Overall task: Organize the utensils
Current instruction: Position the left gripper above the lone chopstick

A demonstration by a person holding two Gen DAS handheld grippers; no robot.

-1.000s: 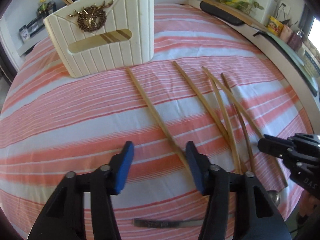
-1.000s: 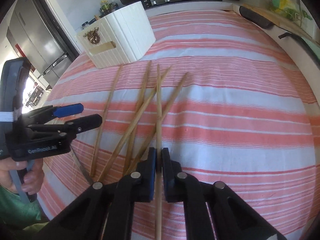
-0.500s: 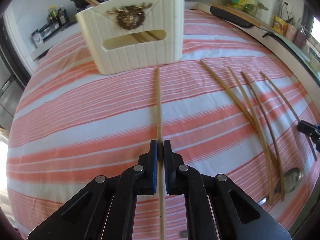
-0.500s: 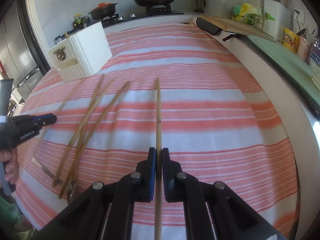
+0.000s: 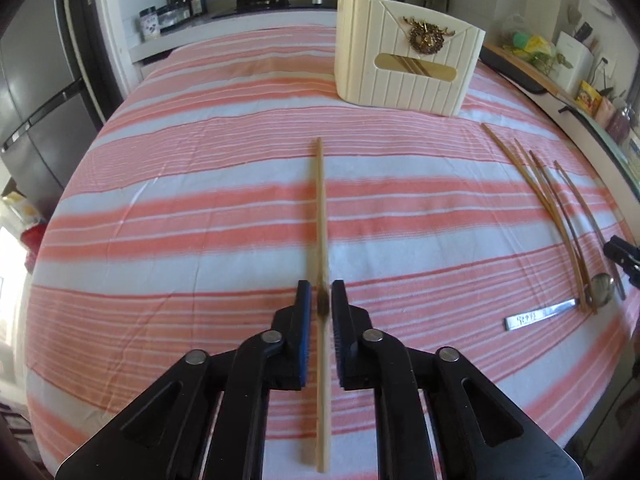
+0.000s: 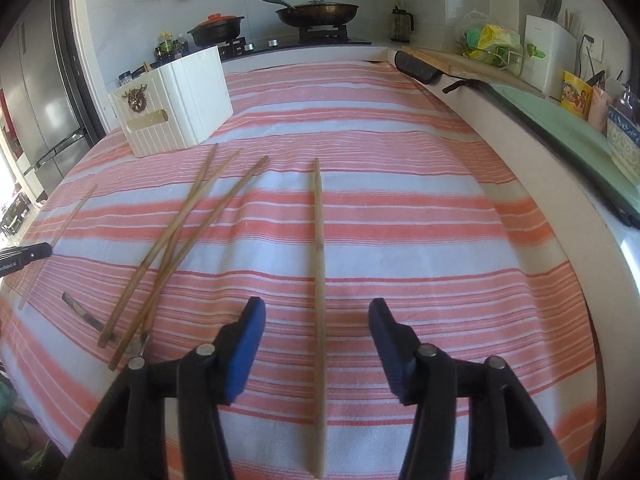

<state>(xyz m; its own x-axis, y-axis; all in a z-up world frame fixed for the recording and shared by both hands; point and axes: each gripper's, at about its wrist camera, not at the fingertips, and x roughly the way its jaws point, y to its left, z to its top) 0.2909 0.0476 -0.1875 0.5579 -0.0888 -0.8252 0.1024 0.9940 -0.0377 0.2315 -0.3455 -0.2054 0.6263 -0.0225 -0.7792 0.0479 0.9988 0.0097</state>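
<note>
My left gripper (image 5: 321,304) is shut on a wooden chopstick (image 5: 320,200) that points toward the cream utensil holder (image 5: 404,68) at the far side of the striped cloth. My right gripper (image 6: 317,322) is open, and a wooden chopstick (image 6: 319,240) lies on the cloth between its fingers. Several loose chopsticks (image 6: 188,236) and a metal spoon (image 5: 560,304) lie on the cloth; these chopsticks also show in the left wrist view (image 5: 552,204). The holder also shows in the right wrist view (image 6: 176,104), with chopsticks inside it.
The table's right edge (image 6: 560,200) borders a counter with a green board (image 6: 568,132) and jars. A stove with pans (image 6: 316,12) stands behind the table. A fridge (image 5: 36,92) stands at the left.
My right gripper has opened and let its chopstick down on the cloth. My left gripper shut on a chopstick half a second ago and has swung left with it.
</note>
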